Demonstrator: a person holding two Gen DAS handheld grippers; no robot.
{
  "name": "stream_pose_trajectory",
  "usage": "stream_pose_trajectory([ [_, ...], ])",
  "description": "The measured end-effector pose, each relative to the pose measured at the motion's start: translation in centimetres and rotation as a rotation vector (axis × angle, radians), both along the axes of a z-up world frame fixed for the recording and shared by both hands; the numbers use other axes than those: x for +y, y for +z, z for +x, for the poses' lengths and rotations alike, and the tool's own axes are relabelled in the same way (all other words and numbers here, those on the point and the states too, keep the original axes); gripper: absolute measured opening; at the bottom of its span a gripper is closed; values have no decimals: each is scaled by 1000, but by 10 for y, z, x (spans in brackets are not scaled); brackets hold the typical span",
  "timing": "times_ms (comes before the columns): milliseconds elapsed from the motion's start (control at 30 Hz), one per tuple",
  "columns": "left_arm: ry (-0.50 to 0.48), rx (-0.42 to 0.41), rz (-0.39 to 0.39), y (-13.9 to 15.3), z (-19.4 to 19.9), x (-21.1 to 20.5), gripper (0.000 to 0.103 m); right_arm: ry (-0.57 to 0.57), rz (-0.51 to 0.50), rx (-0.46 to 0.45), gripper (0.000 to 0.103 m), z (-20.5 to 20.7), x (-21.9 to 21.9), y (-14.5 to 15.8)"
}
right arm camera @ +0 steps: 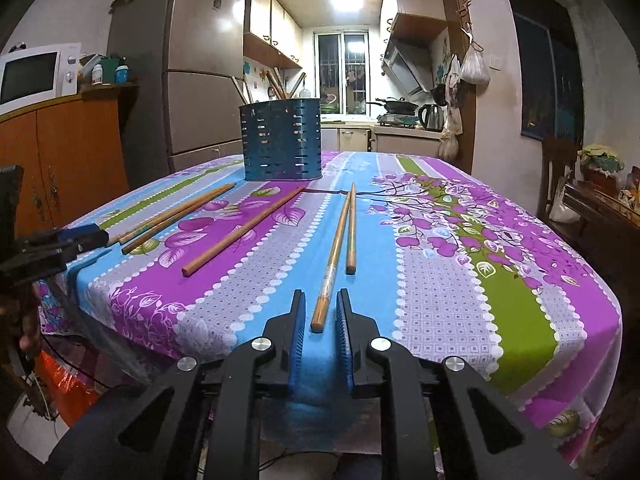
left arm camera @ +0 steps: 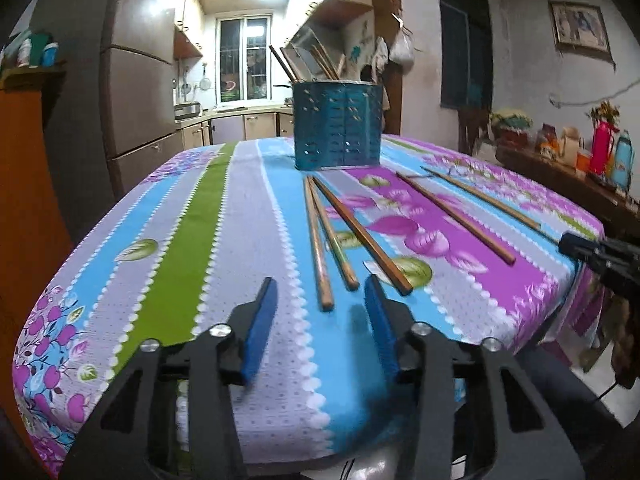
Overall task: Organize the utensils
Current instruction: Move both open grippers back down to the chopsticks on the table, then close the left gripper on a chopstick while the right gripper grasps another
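Now, left claw (left arm camera: 322,294) open at the tabletop's (left arm camera: 168,240) near edge, three chopsticks (left arm camera: 320,248) just ahead, right claw (right arm camera: 319,304) narrowed around a chopstick's (right arm camera: 330,268) near end, not pressing it, blue holder (right arm camera: 281,140) toward the far edge.

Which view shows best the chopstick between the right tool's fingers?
The right wrist view: the chopstick lies centred, its near end between the right tool's fingers. In the left wrist view, the tool is at the right edge, and only the chopstick's far part shows.
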State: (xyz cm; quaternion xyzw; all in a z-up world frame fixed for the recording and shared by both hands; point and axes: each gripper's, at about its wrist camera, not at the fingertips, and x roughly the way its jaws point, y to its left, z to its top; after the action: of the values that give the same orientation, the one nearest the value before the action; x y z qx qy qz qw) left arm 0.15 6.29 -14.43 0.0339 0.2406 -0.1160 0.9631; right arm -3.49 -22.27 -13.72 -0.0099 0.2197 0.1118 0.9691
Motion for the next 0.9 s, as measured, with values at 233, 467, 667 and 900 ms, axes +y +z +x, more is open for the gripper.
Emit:
stream_pose_trajectory([
  [233, 22, 2, 5, -4, 4, 6, 24, -3, -5, -3, 18, 0, 0, -1],
  [467, 23, -17, 5, -6, 3, 4, 24, -8, -24, -27, 18, -3, 2, -3],
  [667, 36, -53, 10, -10, -4, 1, 19, -26, -32, -54, 17, -7, 5, -6],
  [900, 38, -67, 18, -10, -8, -6, 5, -19, -30, -74, 9, -11, 8, -7],
])
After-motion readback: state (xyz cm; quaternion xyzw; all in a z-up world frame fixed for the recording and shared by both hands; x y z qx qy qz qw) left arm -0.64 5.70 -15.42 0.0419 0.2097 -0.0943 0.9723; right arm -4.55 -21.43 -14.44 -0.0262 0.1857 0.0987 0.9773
